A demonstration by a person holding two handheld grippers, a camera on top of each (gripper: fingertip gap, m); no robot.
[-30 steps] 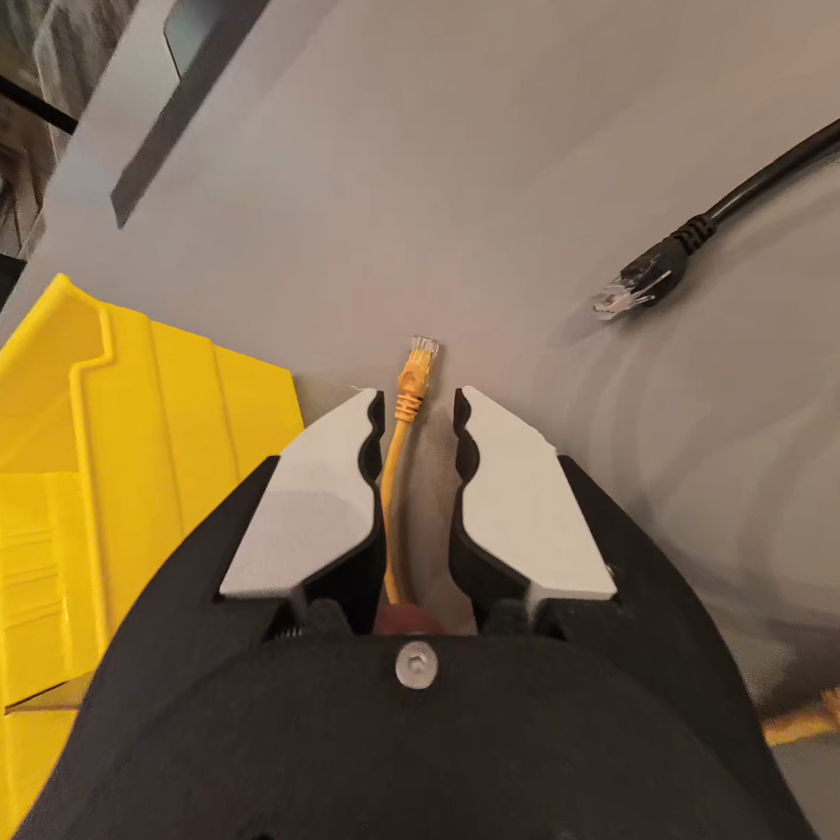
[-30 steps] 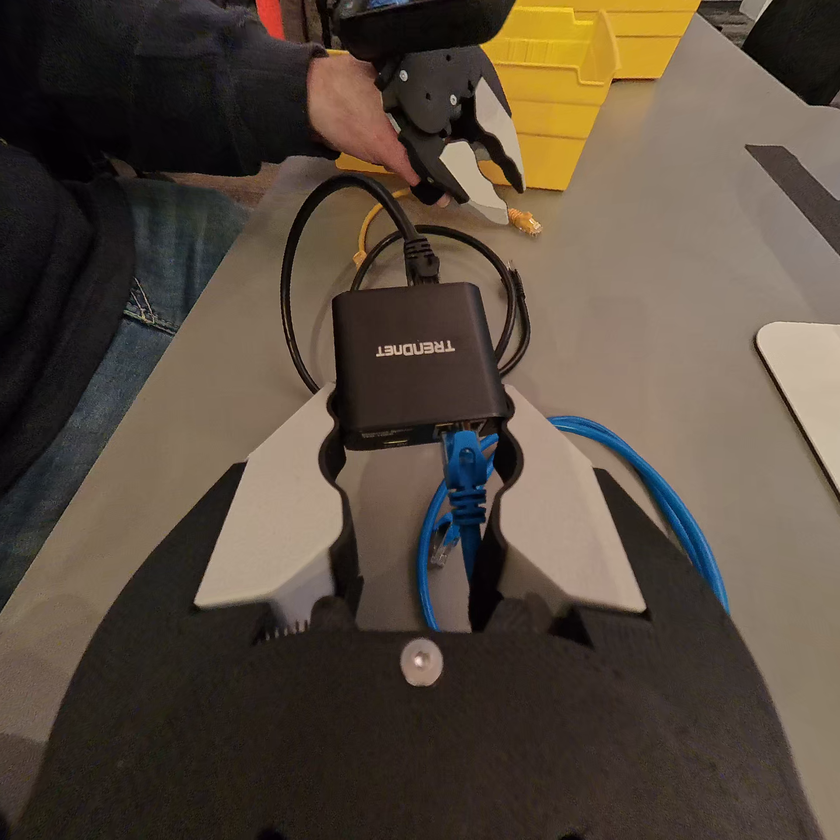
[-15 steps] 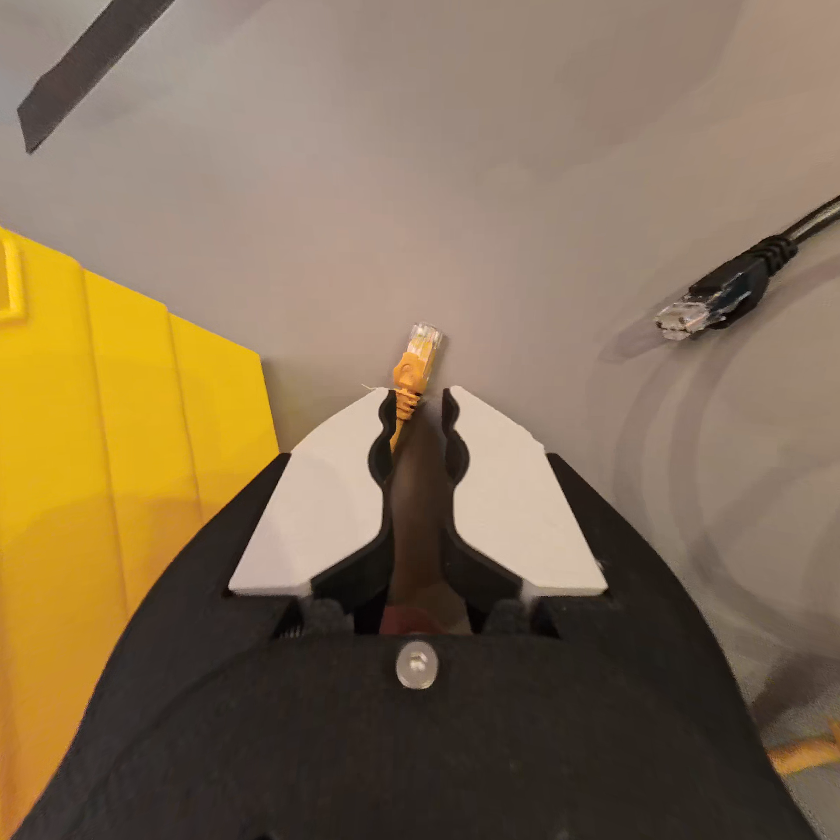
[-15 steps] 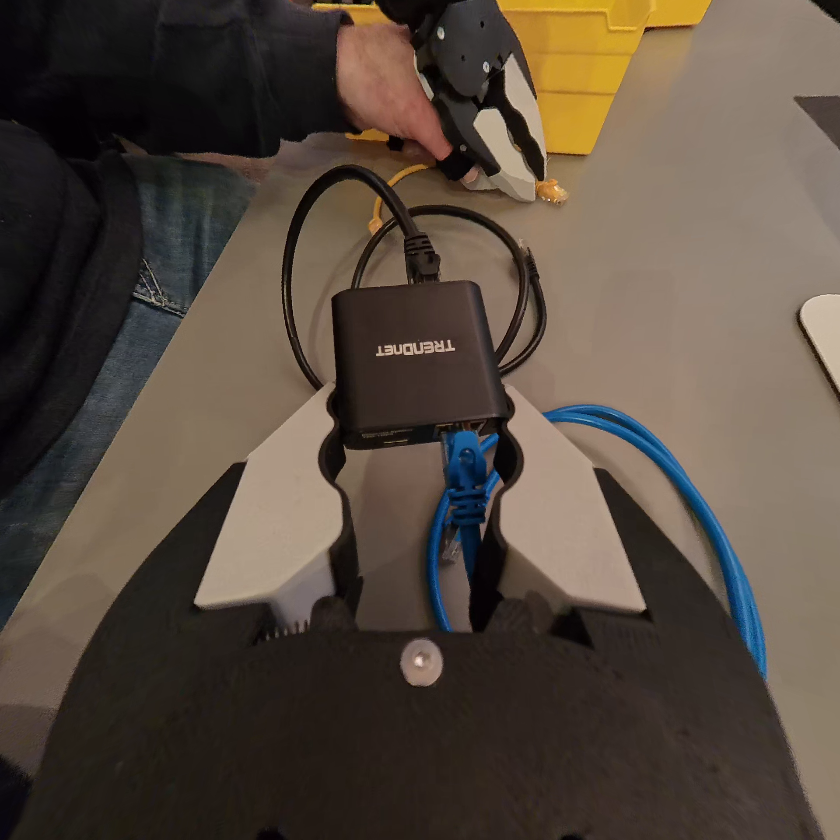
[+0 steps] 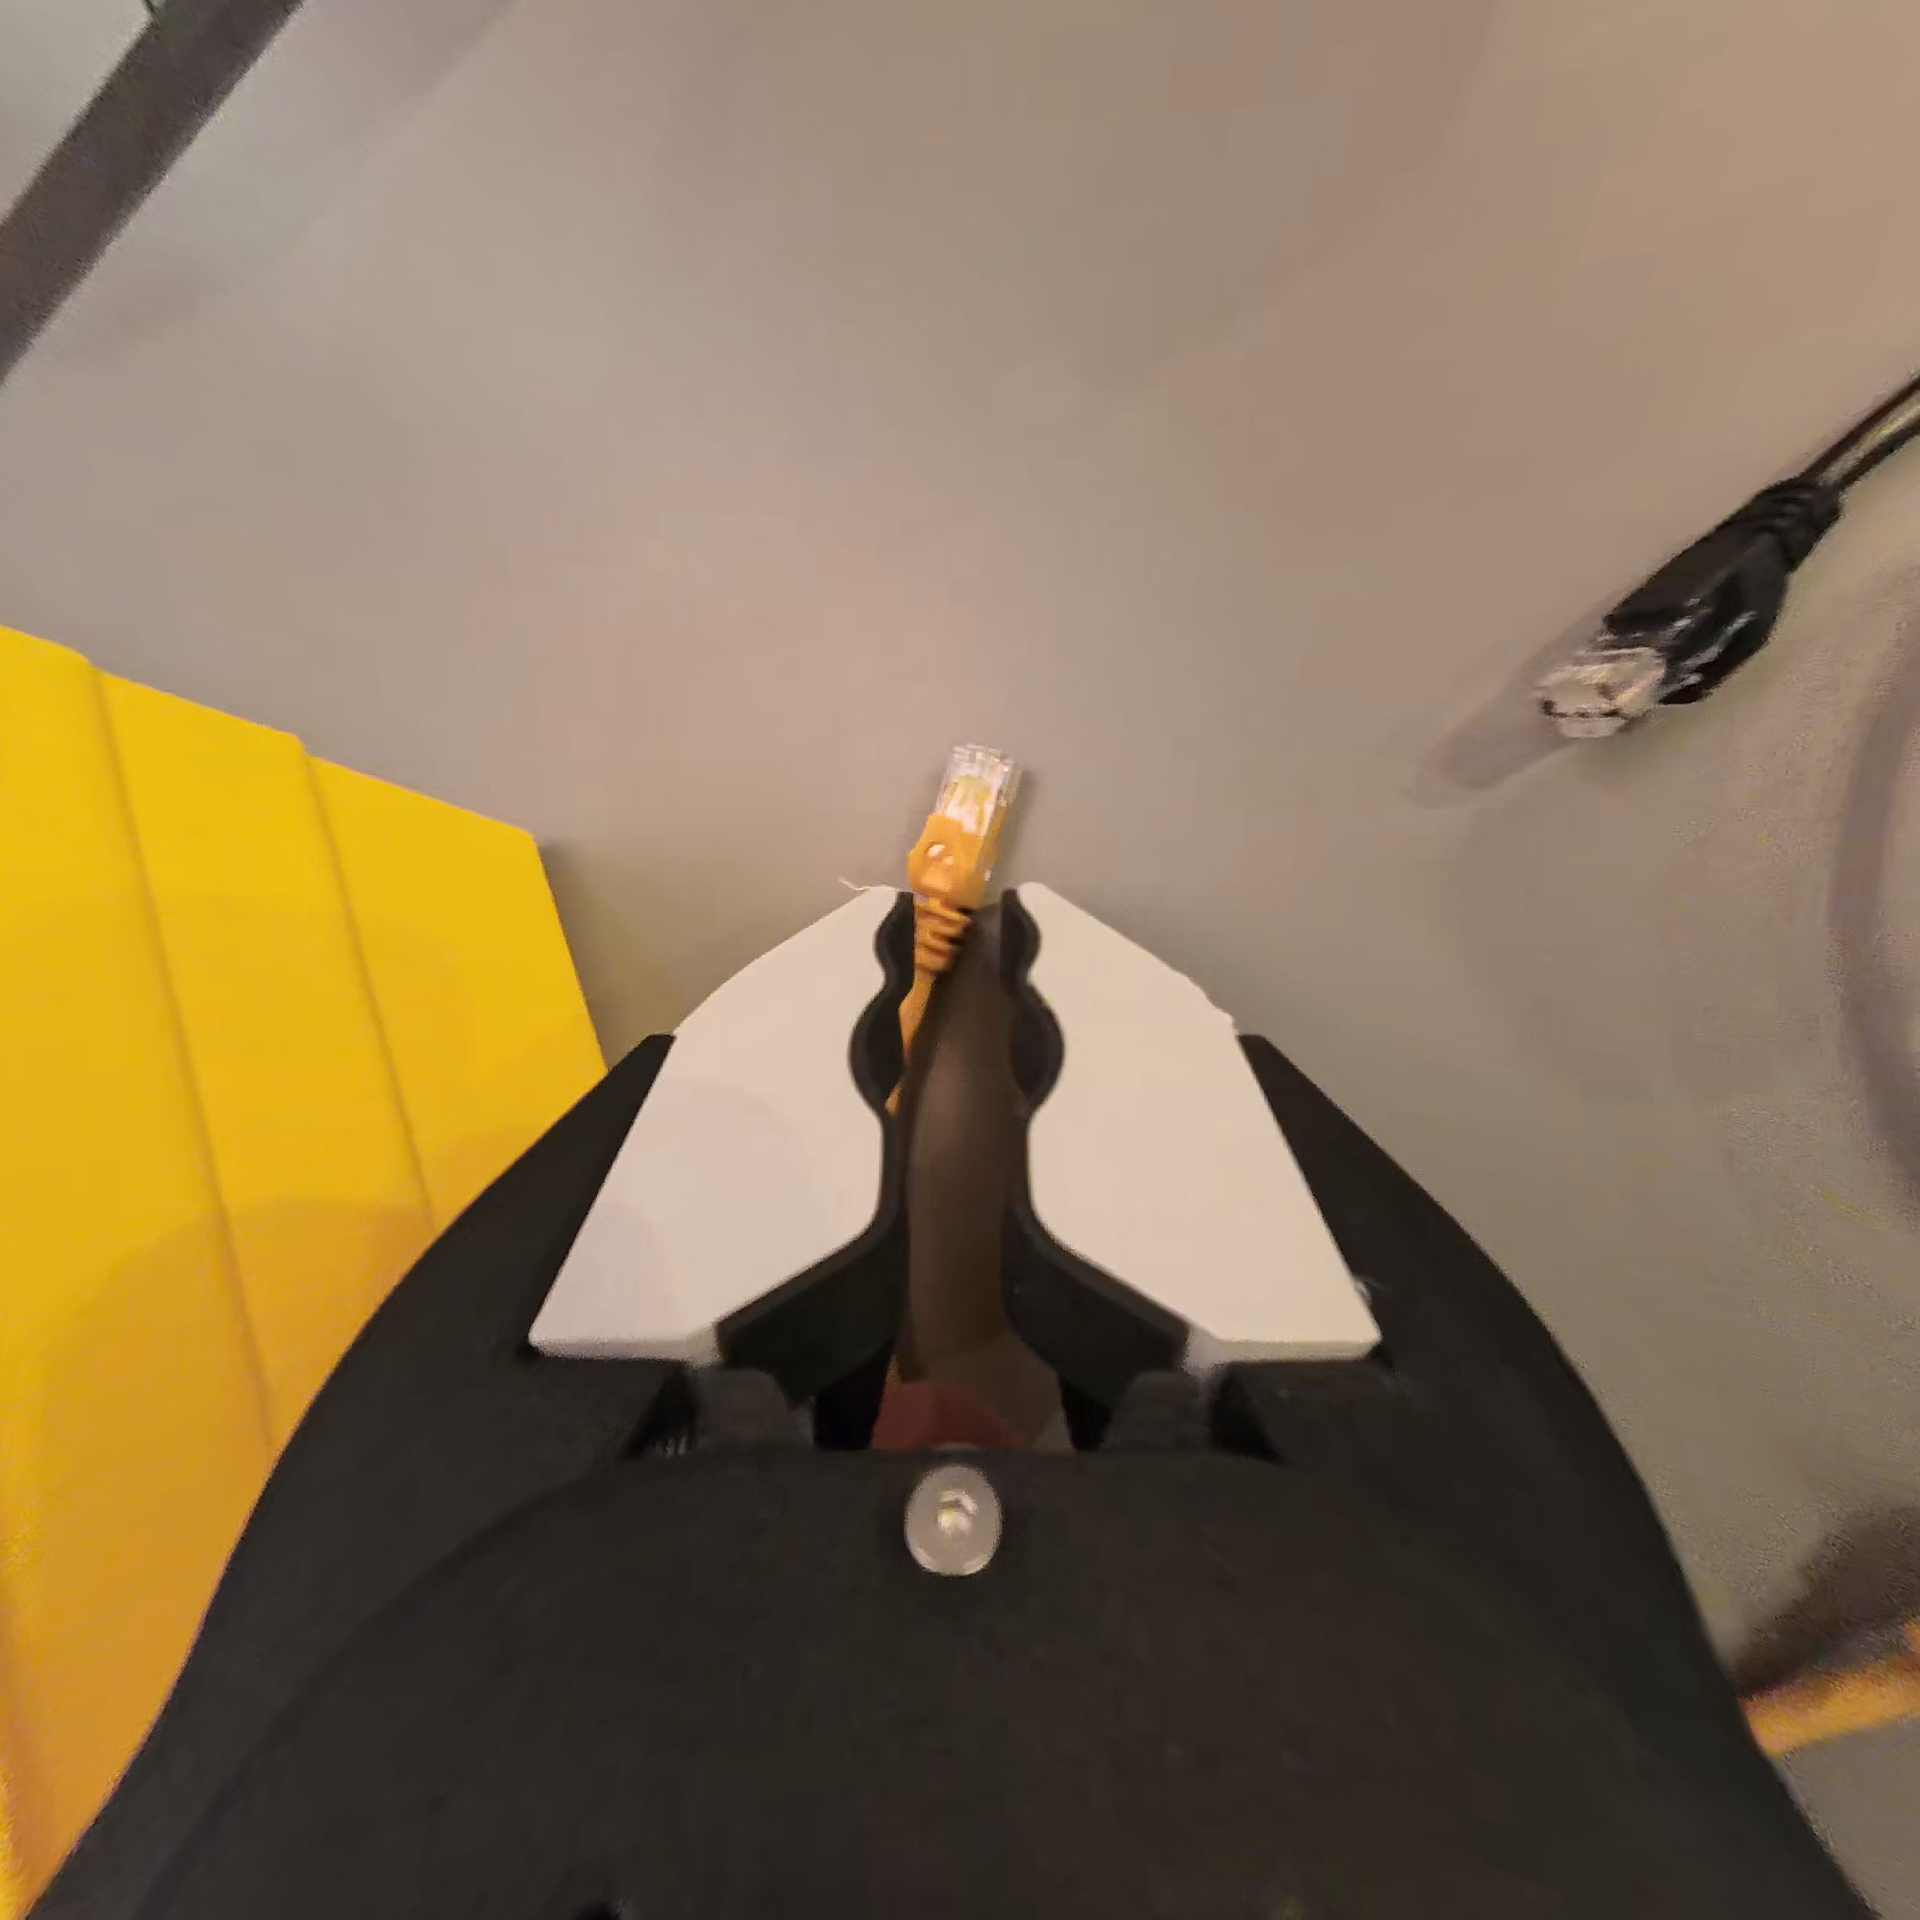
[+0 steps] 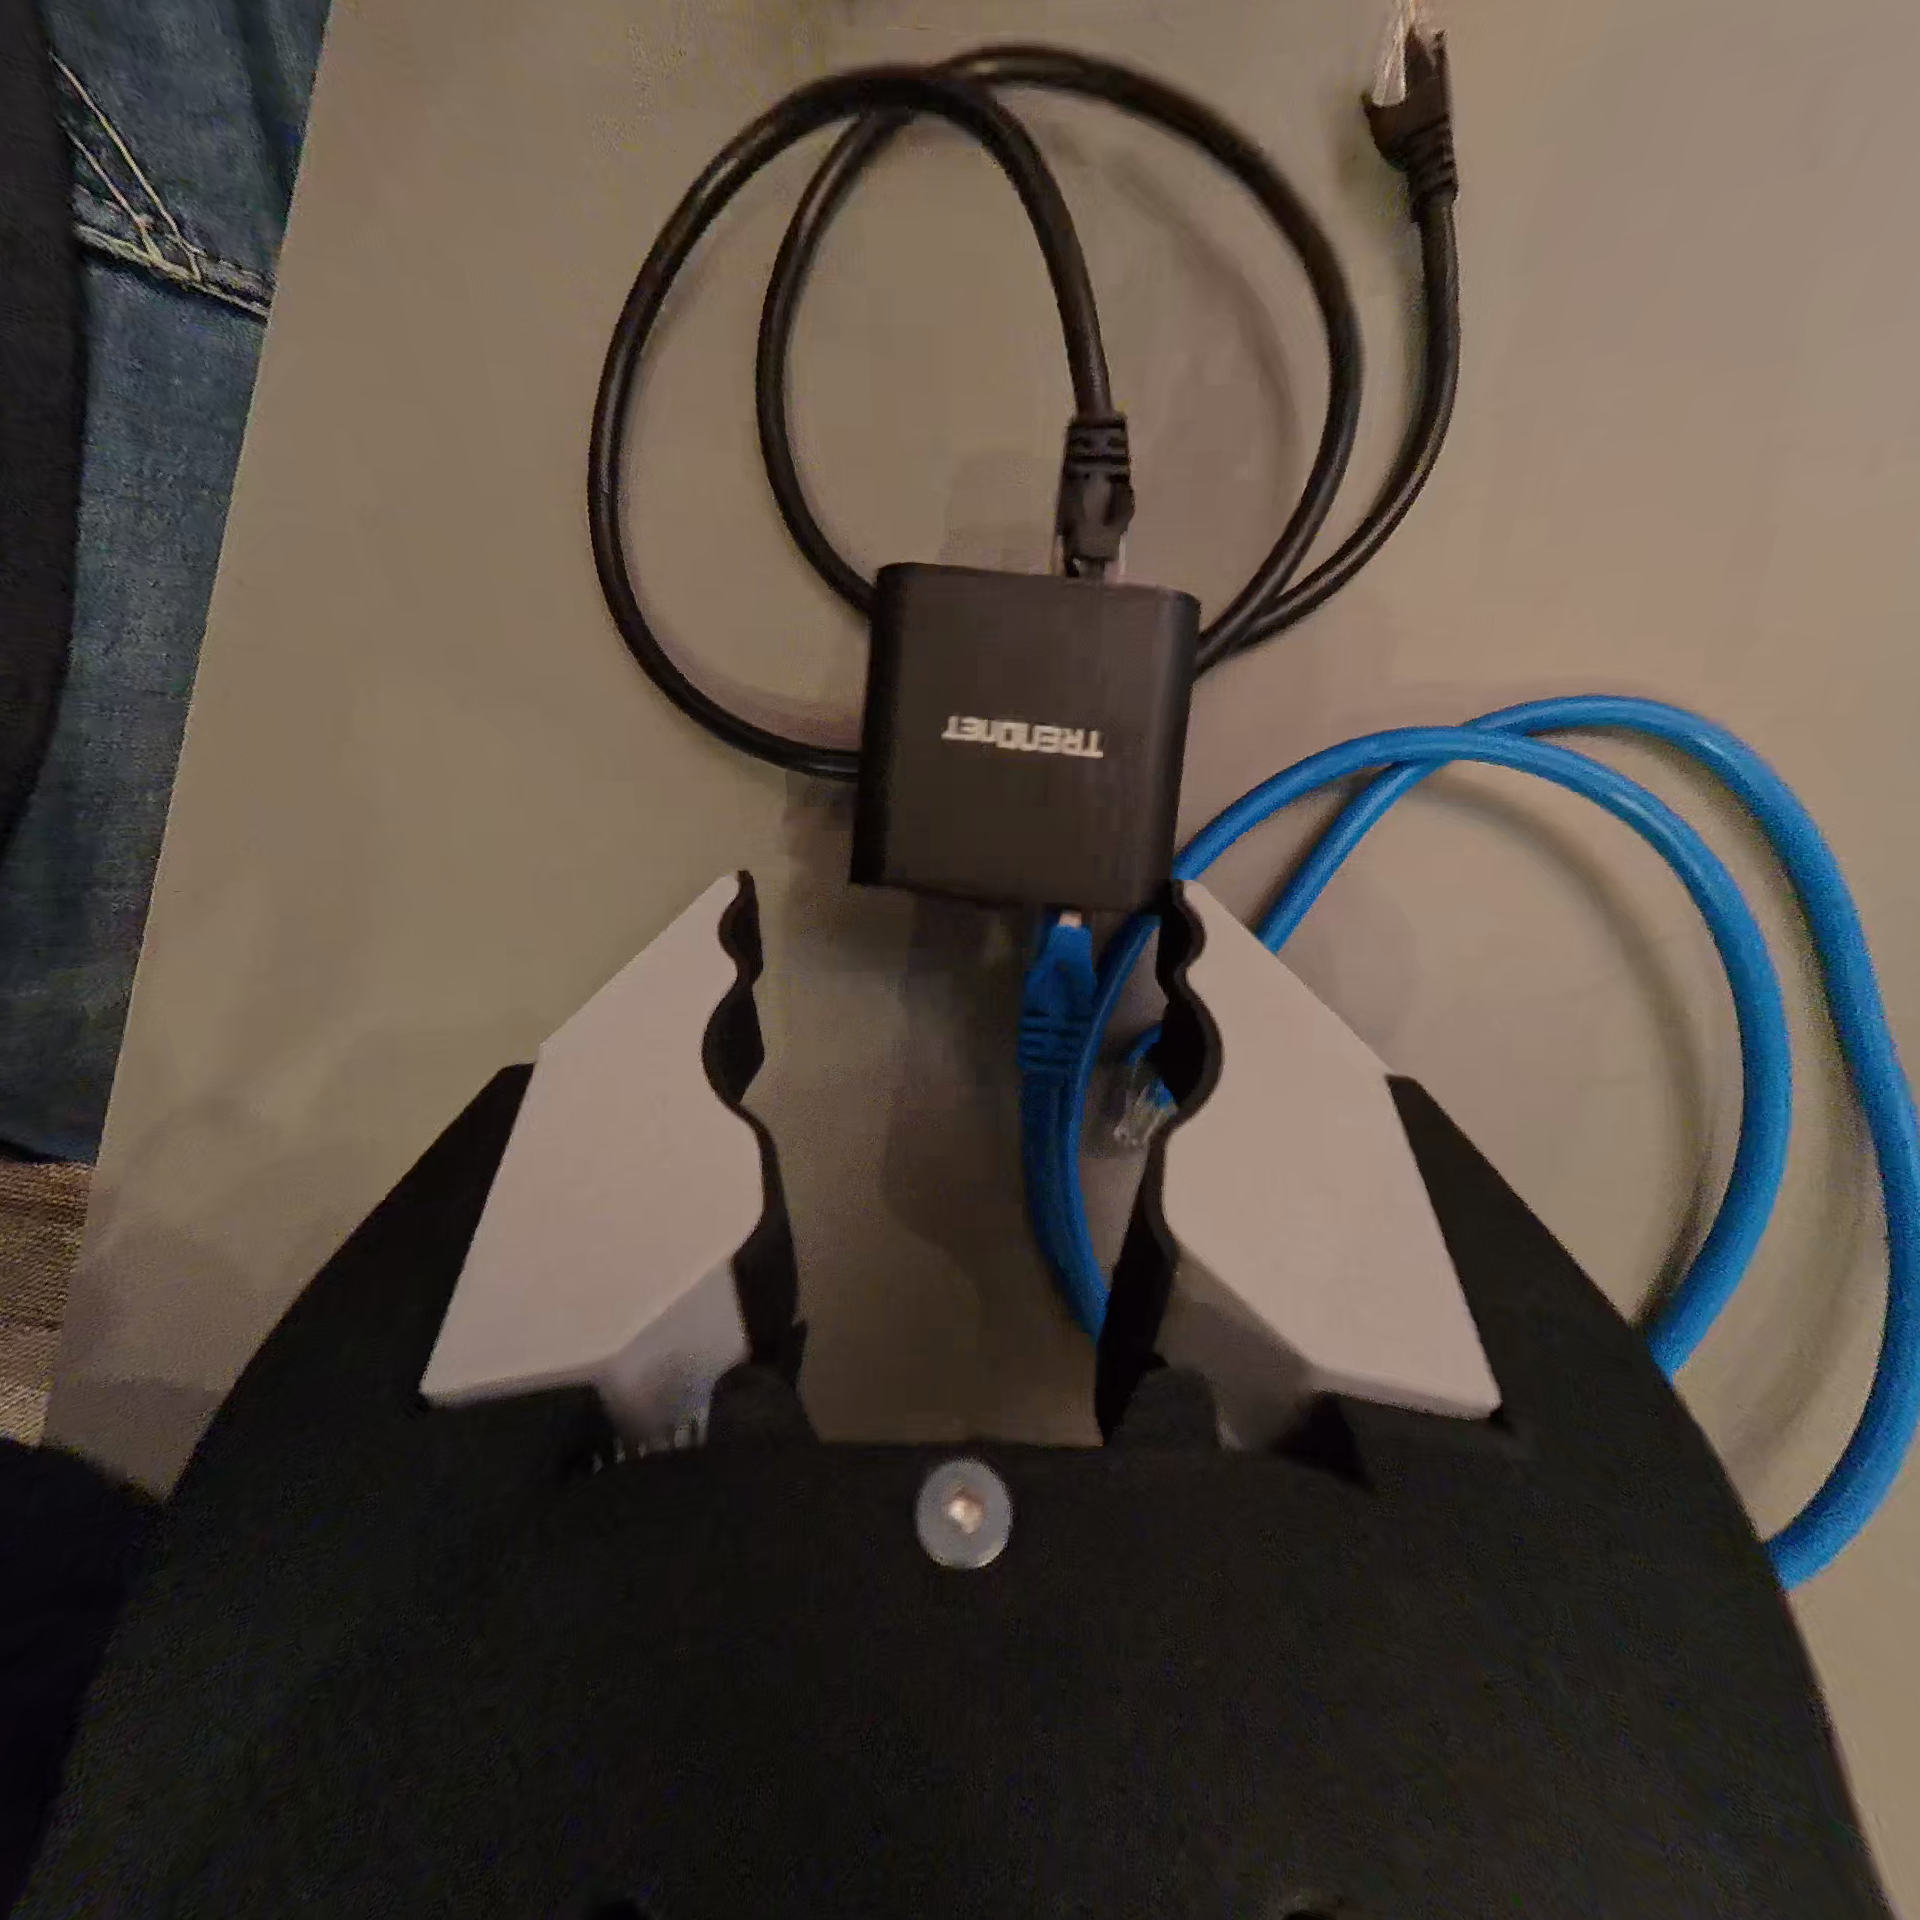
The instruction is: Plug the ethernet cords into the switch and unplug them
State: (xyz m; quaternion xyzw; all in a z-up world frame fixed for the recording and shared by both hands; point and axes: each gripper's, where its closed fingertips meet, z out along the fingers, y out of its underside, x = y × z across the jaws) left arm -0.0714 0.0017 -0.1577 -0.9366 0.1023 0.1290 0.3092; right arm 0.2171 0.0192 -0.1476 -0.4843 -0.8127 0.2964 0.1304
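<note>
My left gripper (image 5: 951, 906) is shut on the strain boot of the yellow ethernet cord (image 5: 940, 914). Its clear plug (image 5: 975, 792) sticks out past the fingertips over the grey table (image 5: 1039, 416). My right gripper (image 6: 961, 902) is open, with its tips just short of the near edge of the black switch (image 6: 1029, 727). A blue cord's plug (image 6: 1062, 971) sits in a near-side port between the jaws. A black cord (image 6: 1096, 488) is plugged into the far side. Its loose black plug shows in the left wrist view (image 5: 1662, 644) and the right wrist view (image 6: 1408, 99).
A yellow bin (image 5: 260, 987) stands close to the left of my left gripper. The blue cord loops (image 6: 1714, 935) to the right of the switch, with a second blue plug (image 6: 1132, 1101) by my right finger. A person's jeans (image 6: 156, 520) are past the table's left edge. Tip to tip, the grippers are about 30 cm apart.
My left gripper has closed on the yellow cord's boot. My right gripper has drawn back from the switch's sides and tilted down, so the left gripper has left its view.
</note>
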